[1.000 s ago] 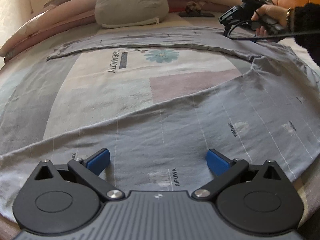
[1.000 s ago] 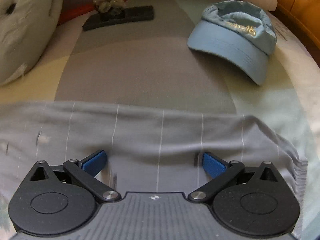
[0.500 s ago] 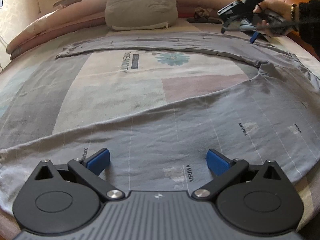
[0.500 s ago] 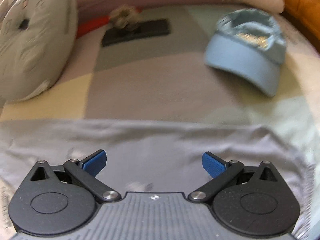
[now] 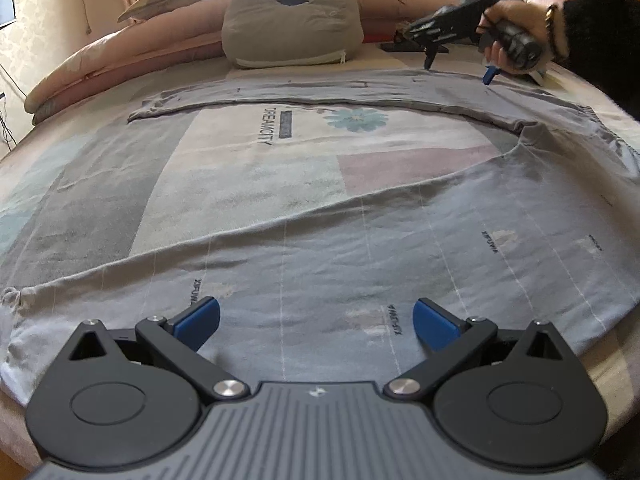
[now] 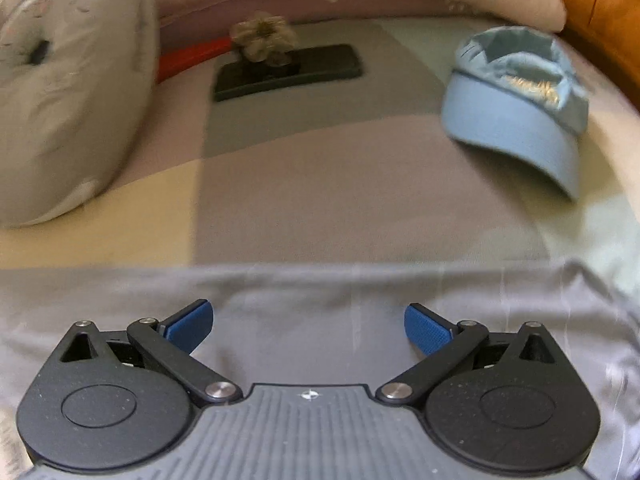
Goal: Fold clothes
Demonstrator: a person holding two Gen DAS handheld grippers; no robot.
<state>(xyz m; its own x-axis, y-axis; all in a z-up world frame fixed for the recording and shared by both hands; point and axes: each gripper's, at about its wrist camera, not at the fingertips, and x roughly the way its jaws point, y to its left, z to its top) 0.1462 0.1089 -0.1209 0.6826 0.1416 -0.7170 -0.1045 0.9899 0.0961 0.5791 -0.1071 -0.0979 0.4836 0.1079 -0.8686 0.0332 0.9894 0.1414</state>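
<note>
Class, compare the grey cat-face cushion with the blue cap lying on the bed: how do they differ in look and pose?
The cat-face cushion is grey, plump and propped upright against the bedding; the blue cap is light blue, smaller, and lies low with its brim toward the camera. The cushion bears a stitched face; the cap has gold lettering. Both sit on the bed beyond the grey trousers.
</note>
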